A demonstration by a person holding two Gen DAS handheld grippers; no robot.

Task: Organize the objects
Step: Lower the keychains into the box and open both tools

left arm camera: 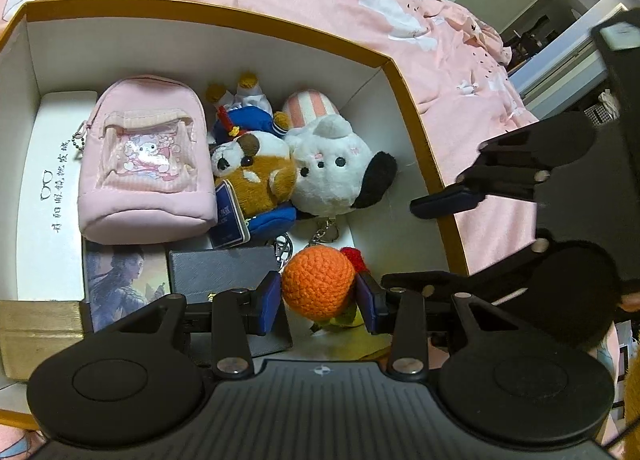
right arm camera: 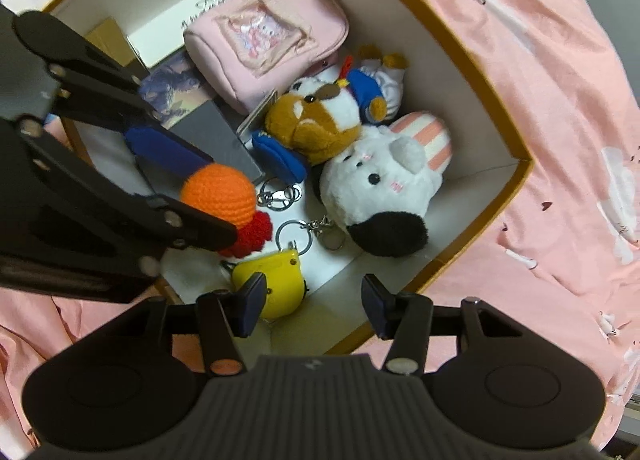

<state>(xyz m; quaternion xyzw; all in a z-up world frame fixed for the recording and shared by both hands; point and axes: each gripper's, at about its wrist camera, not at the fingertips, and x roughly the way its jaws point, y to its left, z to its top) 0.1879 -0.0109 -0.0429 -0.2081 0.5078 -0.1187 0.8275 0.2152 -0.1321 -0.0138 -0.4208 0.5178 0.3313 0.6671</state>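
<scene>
Left gripper (left arm camera: 318, 298) clasps the orange crochet ball (left arm camera: 318, 286) inside the box (left arm camera: 404, 87); right gripper (right arm camera: 314, 302) hangs released over the box's near corner.

The left jaws press both blue pads against the ball's sides, a red crochet piece (right arm camera: 252, 234) hanging from its far side; just beyond the left jaws lie a dark grey case (left arm camera: 224, 264) and a picture card (left arm camera: 120, 284), and farther ahead a pink mini backpack (left arm camera: 146, 155), a brown-and-white plush (left arm camera: 252, 171) and a white plush (left arm camera: 332, 167) with a black ear, its key ring (left arm camera: 326, 232) trailing toward the ball; the right jaws stand wide apart, gripping nothing; a yellow charm (right arm camera: 276, 284) sits on the box floor just beside the right gripper's left finger; the box rests on a pink bedsheet (right arm camera: 560, 139).
</scene>
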